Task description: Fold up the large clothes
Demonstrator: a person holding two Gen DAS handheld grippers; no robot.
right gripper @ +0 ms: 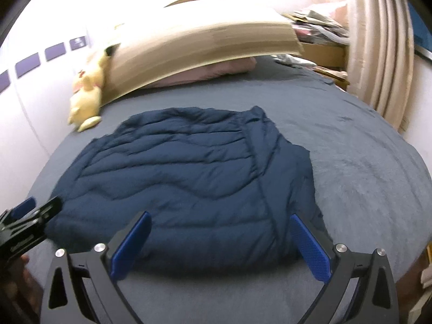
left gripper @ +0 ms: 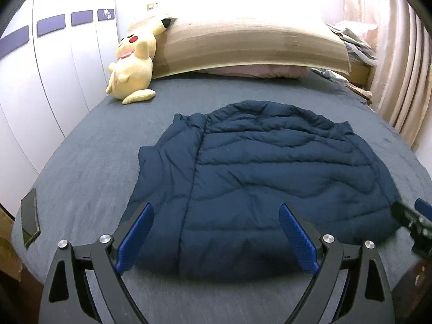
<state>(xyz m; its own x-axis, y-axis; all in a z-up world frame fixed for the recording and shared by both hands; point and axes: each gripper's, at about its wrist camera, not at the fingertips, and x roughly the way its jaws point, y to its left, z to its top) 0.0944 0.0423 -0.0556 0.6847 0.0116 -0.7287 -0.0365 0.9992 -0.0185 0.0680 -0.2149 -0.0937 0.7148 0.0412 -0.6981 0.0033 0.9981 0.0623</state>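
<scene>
A navy quilted puffer jacket point(left gripper: 270, 178) lies flat on the grey bed point(left gripper: 94, 162), with one side folded inward along a lengthwise crease. It also shows in the right wrist view point(right gripper: 183, 178). My left gripper point(left gripper: 216, 210) is open and empty, just above the jacket's near edge, its blue pads point(left gripper: 135, 239) spread wide. My right gripper point(right gripper: 220, 220) is open and empty over the jacket's near right part. The right gripper shows at the right edge of the left wrist view point(left gripper: 413, 221); the left gripper shows at the left edge of the right wrist view point(right gripper: 29, 216).
A yellow plush toy point(left gripper: 133, 64) sits at the bed's far left by a cardboard sheet point(left gripper: 243, 43) leaning over a pink pillow point(left gripper: 256, 70). A dark phone point(left gripper: 30, 217) lies at the bed's left edge. White wardrobe doors stand left, curtains point(left gripper: 405, 81) right.
</scene>
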